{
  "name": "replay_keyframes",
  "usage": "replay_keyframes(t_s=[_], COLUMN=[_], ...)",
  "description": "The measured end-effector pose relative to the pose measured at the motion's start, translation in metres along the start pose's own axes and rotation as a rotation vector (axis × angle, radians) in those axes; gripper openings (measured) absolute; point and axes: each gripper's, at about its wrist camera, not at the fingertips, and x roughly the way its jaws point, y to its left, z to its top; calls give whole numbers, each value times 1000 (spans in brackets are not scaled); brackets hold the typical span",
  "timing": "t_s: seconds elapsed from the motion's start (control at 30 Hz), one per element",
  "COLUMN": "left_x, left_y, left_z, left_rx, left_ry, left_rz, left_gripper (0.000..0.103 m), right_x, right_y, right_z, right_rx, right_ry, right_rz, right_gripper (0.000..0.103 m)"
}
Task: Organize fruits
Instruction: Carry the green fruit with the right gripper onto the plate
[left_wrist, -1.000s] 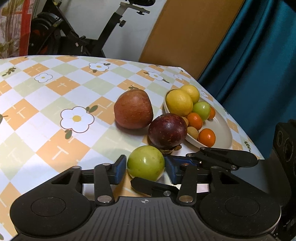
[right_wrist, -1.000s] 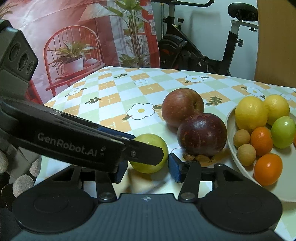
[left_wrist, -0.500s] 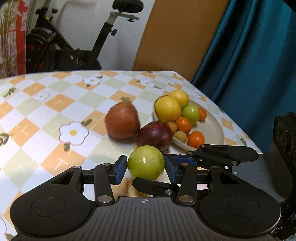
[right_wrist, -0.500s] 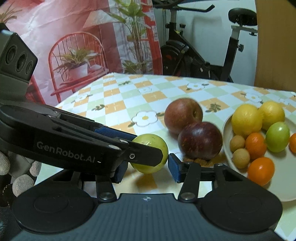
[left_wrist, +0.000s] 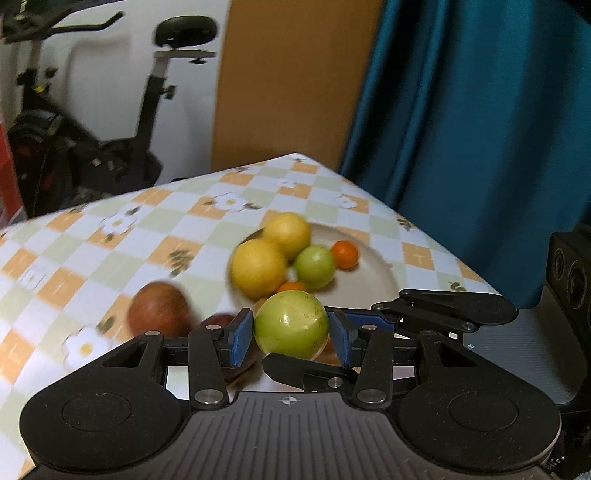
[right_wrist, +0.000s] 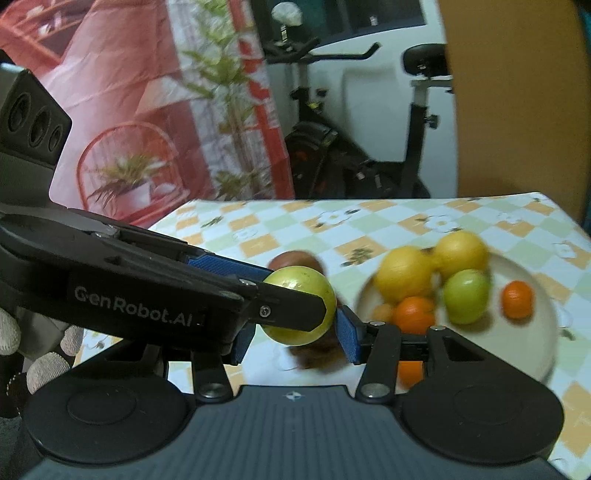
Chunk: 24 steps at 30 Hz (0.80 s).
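Observation:
A green round fruit hangs above the table, held from two sides at once. My left gripper is shut on it with a blue pad on each side. My right gripper is shut on the same green fruit, crossing the left one, whose finger covers part of the fruit. Below and beyond lies a white plate with two yellow fruits, a second green fruit and small orange ones. A red apple and a dark purple fruit sit on the tablecloth left of the plate.
The checked flower tablecloth ends close behind the plate. A teal curtain hangs at the right and an exercise bike stands behind the table. A gloved hand holds the left gripper. The plate's right half is bare.
Both grippers have risen together with the green fruit, lifting it off the table and carrying it towards the plate. Apple and purple fruit now lie lower and nearer in view.

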Motion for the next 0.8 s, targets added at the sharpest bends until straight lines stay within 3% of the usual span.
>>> replay_keyframes(t_s=[0.23, 0.43, 0.6, 0.8], left_x=[50, 93, 121, 133], left_y=[-23, -29, -34, -33], left_z=[22, 28, 31, 41], left_rx=[6, -40, -46, -36], left_ry=[33, 106, 154, 158], left_rz=[-78, -122, -129, -102], left_gripper=[48, 48, 48, 48], right_x=[-20, -19, -12, -1], right_y=[-56, -102, -128, -141], right_z=[1, -4, -10, -11], right_rx=[77, 116, 129, 121], right_ry=[-31, 10, 60, 69], right_rz=[-70, -130, -161, -170], right_gripper=[51, 51, 51, 50])
